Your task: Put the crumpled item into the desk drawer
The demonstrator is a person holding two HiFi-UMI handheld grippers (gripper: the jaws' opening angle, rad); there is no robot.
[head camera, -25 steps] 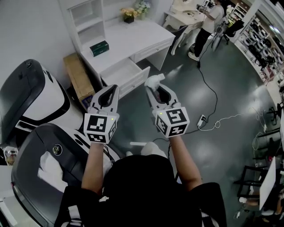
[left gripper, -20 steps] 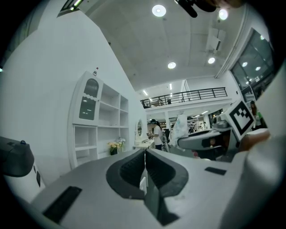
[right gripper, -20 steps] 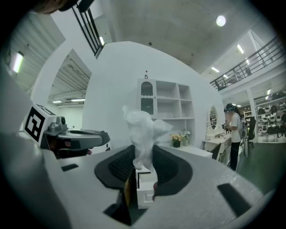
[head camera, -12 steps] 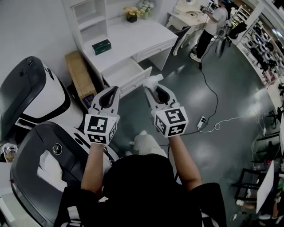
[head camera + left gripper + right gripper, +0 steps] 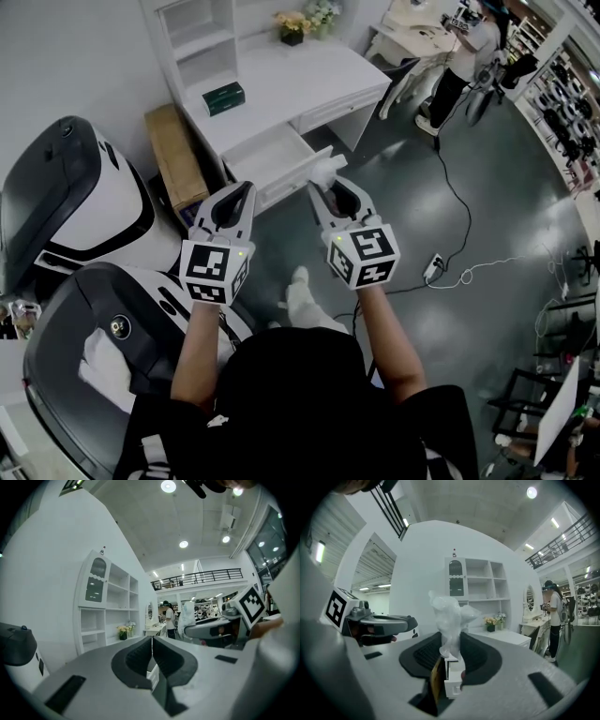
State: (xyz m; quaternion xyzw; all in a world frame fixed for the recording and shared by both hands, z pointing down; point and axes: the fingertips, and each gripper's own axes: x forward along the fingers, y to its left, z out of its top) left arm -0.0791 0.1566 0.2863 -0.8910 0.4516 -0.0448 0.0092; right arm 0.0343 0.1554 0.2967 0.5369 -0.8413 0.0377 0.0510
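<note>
The left gripper (image 5: 242, 192) is empty, its 2 jaws pressed together. Ahead stands the white desk (image 5: 300, 80), its drawer (image 5: 265, 150) already pulled open. The right gripper (image 5: 323, 187) pinches the crumpled item (image 5: 328, 172) — a white wad — just short of the drawer. This looks like the carry step; next, bring the wad over the opening and release.
</note>
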